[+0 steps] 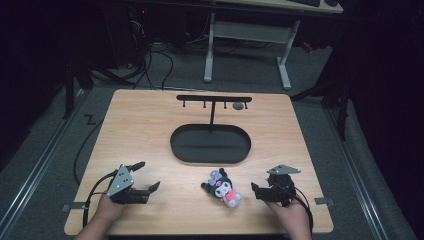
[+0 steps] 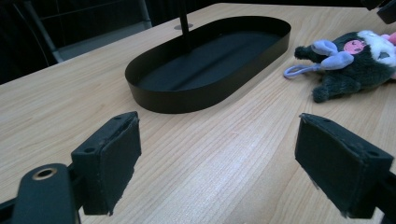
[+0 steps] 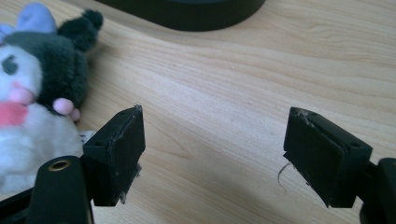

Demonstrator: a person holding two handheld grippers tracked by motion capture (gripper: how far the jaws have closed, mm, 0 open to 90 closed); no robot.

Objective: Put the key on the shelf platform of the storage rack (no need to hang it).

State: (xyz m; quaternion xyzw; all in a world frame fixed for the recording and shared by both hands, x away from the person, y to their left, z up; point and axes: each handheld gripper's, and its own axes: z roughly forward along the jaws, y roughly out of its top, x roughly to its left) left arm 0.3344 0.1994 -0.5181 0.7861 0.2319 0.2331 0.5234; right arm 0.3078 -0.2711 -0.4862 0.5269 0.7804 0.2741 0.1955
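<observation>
At frame centre, high view: one wooden table (image 1: pixel 150 125) carries everything counted below.
Trays: one, a black oval tray (image 1: pixel 210 144) in the middle of the tabletop, nothing in it.
Stands: one black T-shaped rack (image 1: pixel 214 99) rising from the tray's far edge, with four short pegs hanging under its bar.
Toys: one plush toy (image 1: pixel 224 187), dark with a white face, lilac bow and pink parts, lying lower centre-right, just below the tray and apart from it.
Loops: one lilac cord loop (image 2: pixel 299 70) at the toy's head in the left gripper view.
Grippers: two.
Left gripper (image 1: pixel 148 177): lower left of the high view, held in one hand (image 1: pixel 107 209); jaws spread wide, nothing between them.
Right gripper (image 1: pixel 256 189): lower right, beside the toy, held in the other hand (image 1: pixel 287 210); in its own view the jaws stand wide apart over bare wood, toy at the left edge.
</observation>
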